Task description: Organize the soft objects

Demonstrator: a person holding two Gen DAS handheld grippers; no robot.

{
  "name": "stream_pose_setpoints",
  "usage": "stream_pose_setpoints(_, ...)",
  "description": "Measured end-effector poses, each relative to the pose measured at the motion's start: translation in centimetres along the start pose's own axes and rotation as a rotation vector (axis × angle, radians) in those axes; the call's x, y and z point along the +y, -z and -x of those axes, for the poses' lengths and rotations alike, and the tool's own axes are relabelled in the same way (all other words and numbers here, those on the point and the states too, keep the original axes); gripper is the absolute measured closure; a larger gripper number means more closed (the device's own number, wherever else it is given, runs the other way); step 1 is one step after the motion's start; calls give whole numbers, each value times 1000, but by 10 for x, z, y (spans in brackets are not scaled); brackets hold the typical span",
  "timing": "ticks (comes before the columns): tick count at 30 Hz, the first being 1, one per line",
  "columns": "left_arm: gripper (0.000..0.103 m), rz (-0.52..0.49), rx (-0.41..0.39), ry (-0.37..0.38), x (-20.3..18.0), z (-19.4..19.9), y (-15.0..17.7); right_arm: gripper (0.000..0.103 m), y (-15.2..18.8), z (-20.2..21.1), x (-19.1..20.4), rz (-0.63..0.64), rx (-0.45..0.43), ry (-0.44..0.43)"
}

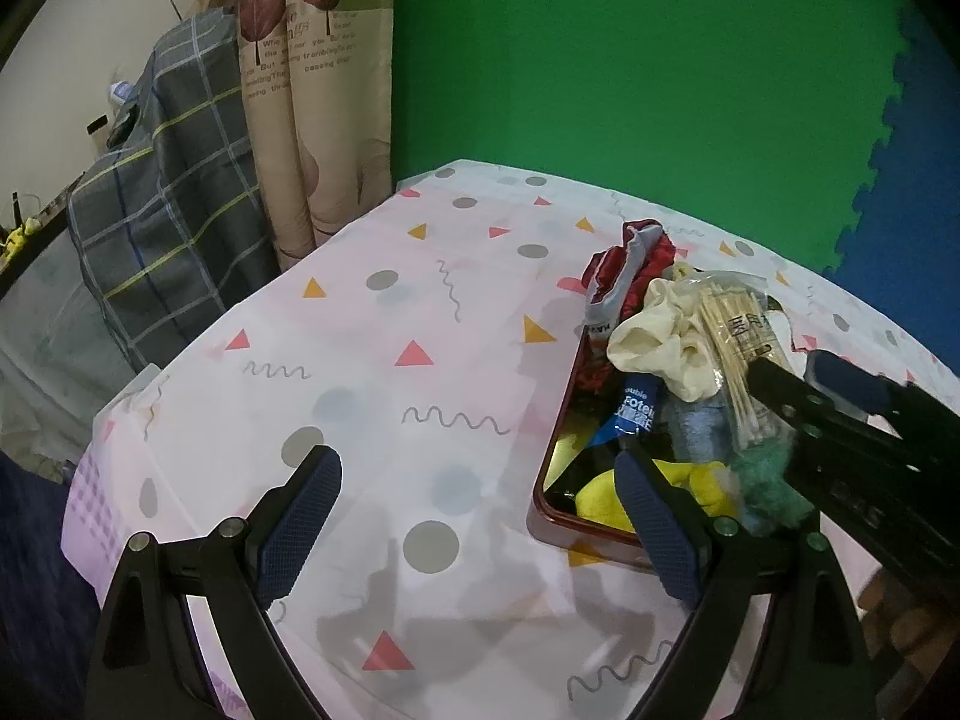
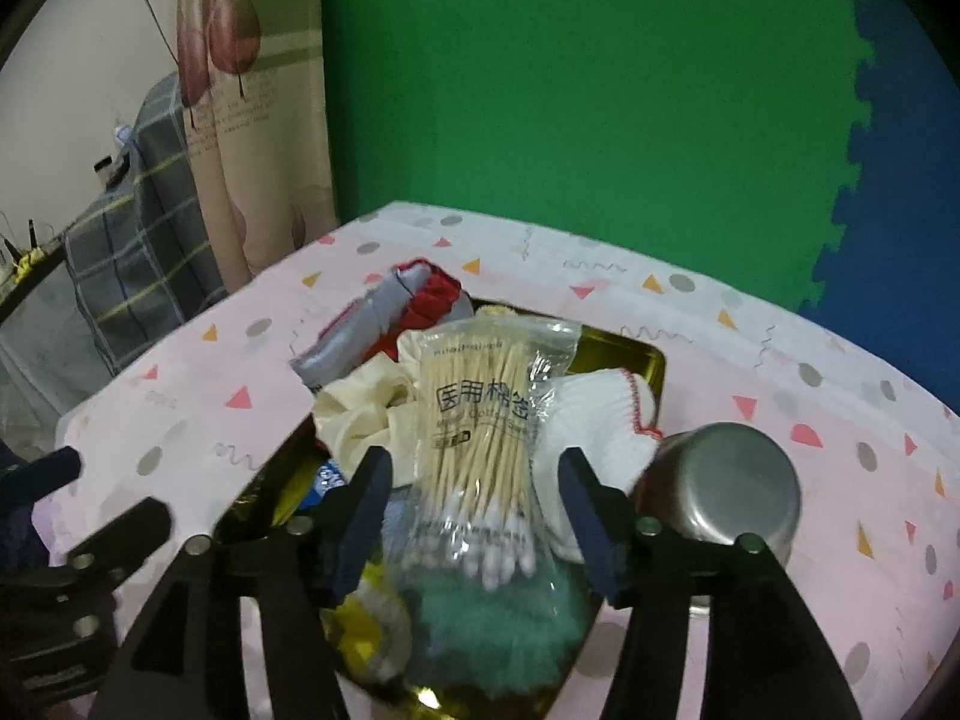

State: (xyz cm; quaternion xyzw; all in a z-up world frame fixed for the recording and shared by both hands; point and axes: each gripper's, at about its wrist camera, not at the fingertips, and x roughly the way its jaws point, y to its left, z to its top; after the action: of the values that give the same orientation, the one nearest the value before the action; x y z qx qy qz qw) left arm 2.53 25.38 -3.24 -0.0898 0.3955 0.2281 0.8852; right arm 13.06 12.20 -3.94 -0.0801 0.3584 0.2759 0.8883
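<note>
Hovering wide open and empty, right gripper (image 2: 474,510) straddling the swab pack (image 2: 480,450) lying atop the tray (image 2: 651,369) pile, long axis running straight ahead between the jaws, left gripper (image 1: 474,528) idling open beside the tray.

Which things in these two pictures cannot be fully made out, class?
- Blue printed packet: left wrist view, text cut off by the cream fabric scrunchie.
- Shiny gold tray: right wrist view, floor mostly buried under the cotton swab bag.
- Yellow soft item: hidden behind the right gripper.
</note>
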Motion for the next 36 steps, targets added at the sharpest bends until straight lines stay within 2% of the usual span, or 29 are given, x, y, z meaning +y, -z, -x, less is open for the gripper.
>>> stream_pose_setpoints(6, 12, -22, -13, 3, -9, 6, 2, 36, 14, 39, -5, -29, -31, 35)
stream_pose_setpoints(13, 12, -45, -17, 16, -18, 12, 6, 35, 47, 71, -9, -74, -22, 58)
stream_pose_setpoints(19, 12, -56, -22, 27, -24, 17, 8, 35, 64, 78, -8, -97, -1, 51)
stream_pose_setpoints(36, 12, -67, -6, 32, -26, 11, 10, 35, 70, 69, 0, -84, 45, 42)
